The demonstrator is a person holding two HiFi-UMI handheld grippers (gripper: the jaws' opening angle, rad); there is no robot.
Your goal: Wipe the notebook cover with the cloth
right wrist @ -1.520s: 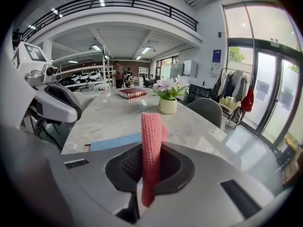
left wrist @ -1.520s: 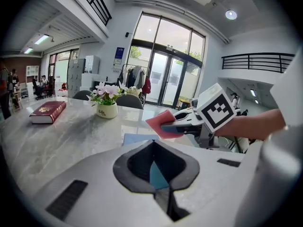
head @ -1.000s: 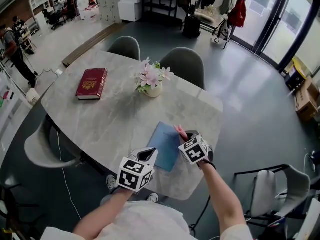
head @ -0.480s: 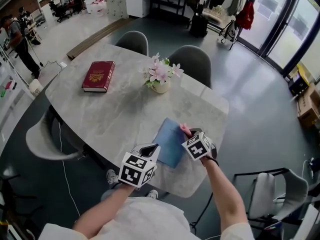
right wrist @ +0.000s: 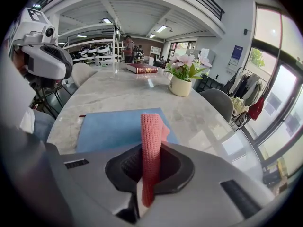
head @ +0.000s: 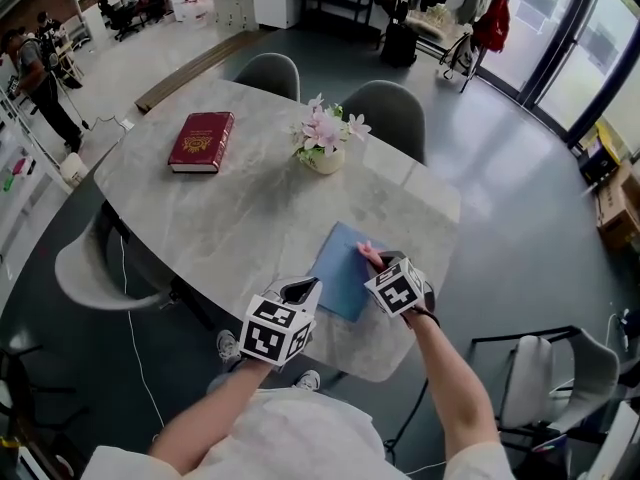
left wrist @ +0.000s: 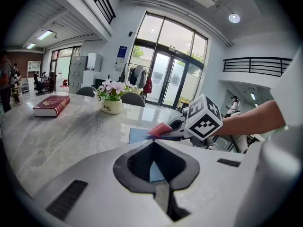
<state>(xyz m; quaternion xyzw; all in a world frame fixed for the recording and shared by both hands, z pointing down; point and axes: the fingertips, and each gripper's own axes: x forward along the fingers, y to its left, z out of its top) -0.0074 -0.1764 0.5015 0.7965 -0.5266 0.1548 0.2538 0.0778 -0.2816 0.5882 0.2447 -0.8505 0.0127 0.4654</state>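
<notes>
Marble table (head: 200, 218) carries the blue notebook (head: 338, 268) at its near right. The right gripper (head: 376, 264), clamped on the pink cloth (right wrist: 150, 141), has barely shifted along the cover. The left gripper (head: 304, 289) sits closed and empty, so wiping is scarcely advancing.

From here I see a grey, marble-patterned table (head: 230, 208) with a rounded outline, and three things lie directly on it. A closed red book (head: 202, 141) lies flat near the far left edge. A pale pot of pink flowers (head: 325, 156) stands upright towards the far side, well apart from the book. A blue notebook (head: 340, 268) lies flat and closed near my edge, on the right part of the top, well apart from the pot.
</notes>
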